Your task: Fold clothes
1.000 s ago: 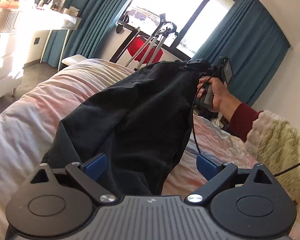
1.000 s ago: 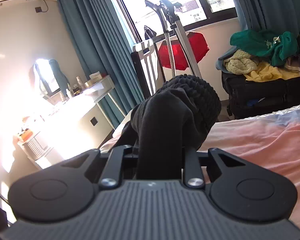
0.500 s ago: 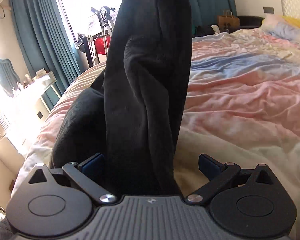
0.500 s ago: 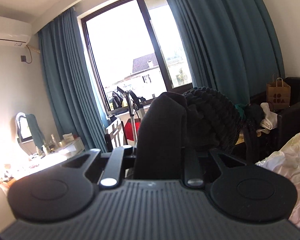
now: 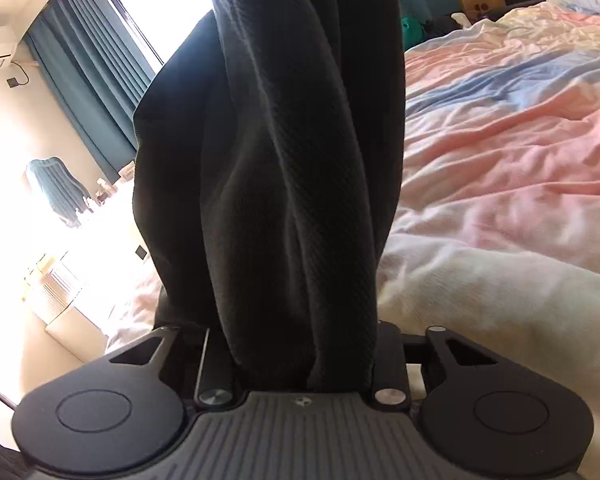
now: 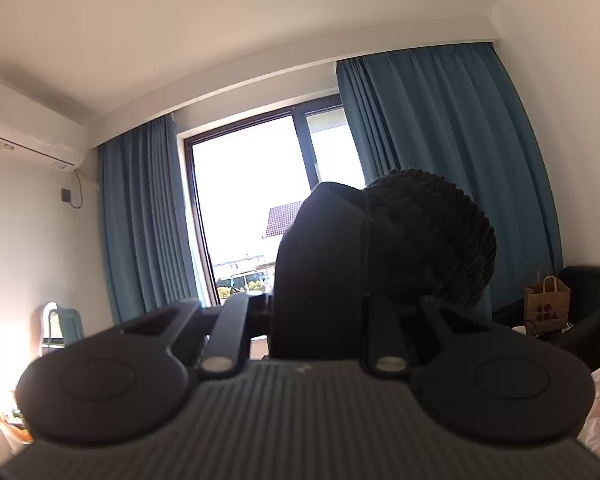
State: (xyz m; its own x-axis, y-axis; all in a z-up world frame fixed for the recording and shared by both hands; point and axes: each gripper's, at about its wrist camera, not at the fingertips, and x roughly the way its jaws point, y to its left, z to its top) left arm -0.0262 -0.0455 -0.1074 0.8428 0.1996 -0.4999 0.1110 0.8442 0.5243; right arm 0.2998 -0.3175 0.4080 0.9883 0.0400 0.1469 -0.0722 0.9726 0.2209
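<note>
Black garment (image 5: pixel 284 184) bunched btwn both grippers' clamped jaws

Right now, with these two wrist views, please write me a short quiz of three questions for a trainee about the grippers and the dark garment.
1. True or false: the left gripper, whose jaws have just been closing, now clamps the black garment.
2. What does the right gripper hold?
A. the paper bag
B. dark fabric
C. nothing
3. Fill in: in the left wrist view, the garment hangs over a bed with a pink and ____ cover.

Key
1. True.
2. B: a bunch of dark fabric sits between its closed fingers.
3. Blue.
</note>
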